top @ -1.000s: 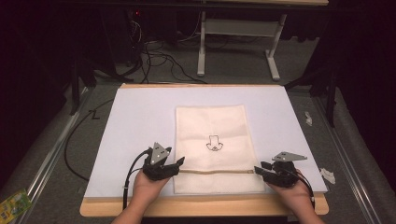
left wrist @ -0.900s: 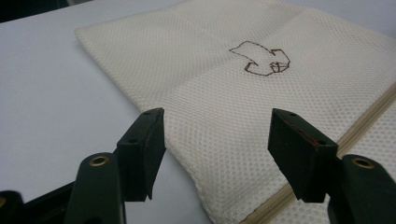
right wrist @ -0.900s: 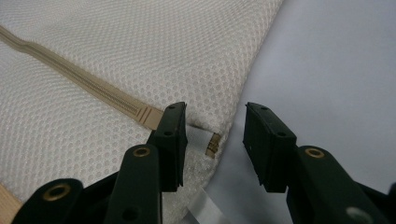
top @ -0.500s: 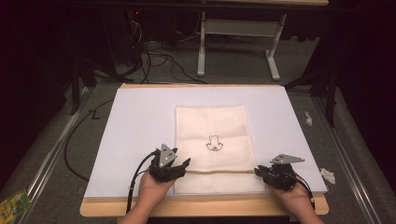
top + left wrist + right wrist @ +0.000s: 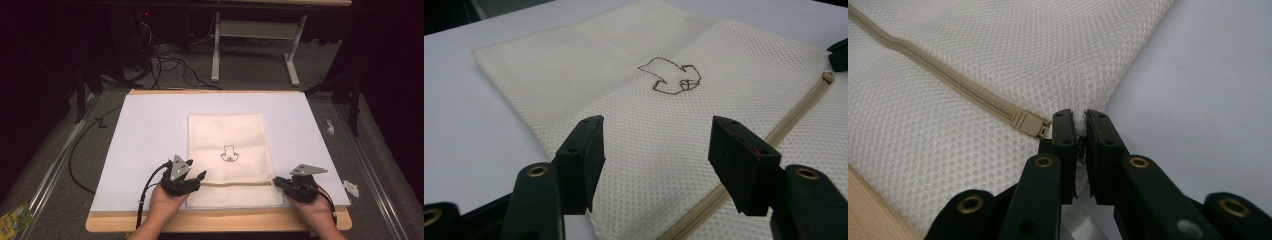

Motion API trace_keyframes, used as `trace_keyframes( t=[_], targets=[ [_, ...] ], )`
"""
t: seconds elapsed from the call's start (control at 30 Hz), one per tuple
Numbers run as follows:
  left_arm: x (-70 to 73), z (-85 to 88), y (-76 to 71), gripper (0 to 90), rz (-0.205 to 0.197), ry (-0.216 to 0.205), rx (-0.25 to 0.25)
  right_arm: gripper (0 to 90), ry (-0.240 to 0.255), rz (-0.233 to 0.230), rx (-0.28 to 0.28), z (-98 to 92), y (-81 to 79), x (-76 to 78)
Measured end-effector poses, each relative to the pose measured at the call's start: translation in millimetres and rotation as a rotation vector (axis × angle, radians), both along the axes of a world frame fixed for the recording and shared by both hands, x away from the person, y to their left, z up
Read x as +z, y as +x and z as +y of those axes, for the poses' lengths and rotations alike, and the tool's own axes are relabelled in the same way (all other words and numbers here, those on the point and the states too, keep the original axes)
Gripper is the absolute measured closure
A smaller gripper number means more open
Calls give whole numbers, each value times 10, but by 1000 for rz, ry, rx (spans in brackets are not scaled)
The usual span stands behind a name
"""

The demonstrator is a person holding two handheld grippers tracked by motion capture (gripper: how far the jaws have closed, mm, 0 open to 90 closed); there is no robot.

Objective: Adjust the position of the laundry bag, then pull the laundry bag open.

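Item: cream mesh bag (image 5: 227, 140), flat at the centre of the white surface (image 5: 150, 130), zip (image 5: 235, 183) running across its lower part, small stitched emblem (image 5: 229, 153) mid-panel. Judged light, limp and open-weave; likely to sag and fold when lifted, so best taken by the edges or at the zip ends. Right hand-held gripper (image 5: 1079, 131), lower right of the high view, has just been closing and pinches the bag's edge beside the zip end. Left hand-held gripper (image 5: 654, 145) stands spread over the mesh, lower left.
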State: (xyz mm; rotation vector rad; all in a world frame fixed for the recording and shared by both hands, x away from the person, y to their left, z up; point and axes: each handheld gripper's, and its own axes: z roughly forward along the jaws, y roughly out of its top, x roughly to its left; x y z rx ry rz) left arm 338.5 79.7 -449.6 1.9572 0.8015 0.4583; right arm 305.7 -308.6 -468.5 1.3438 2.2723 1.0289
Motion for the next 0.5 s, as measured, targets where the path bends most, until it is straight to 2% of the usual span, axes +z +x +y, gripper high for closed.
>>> trace_keyframes(
  t=[0.1,0.17,0.2,0.23,0.3,0.33,0.37,0.5],
  targets=[
    [20,-25,-2,423,14,-21,-13,853,-5,-25,9,2,-23,55],
    [36,-43,14,424,42,-64,-30,853,-3,-27,16,-2,-28,67],
    [33,-64,44,413,84,-120,-41,854,-8,-27,35,4,-45,80],
    [33,-64,44,408,84,-120,-41,854,-8,-27,35,4,-45,80],
    [11,-101,64,405,114,-151,-62,854,-17,-46,48,14,-63,103],
    [-8,-156,46,403,112,-118,-72,853,-13,-53,48,12,-62,112],
    [-12,-179,28,403,105,-104,-78,853,-6,-57,50,4,-58,117],
    [40,-219,-51,410,95,-93,-99,853,23,-70,42,-27,-48,121]
  ],
)
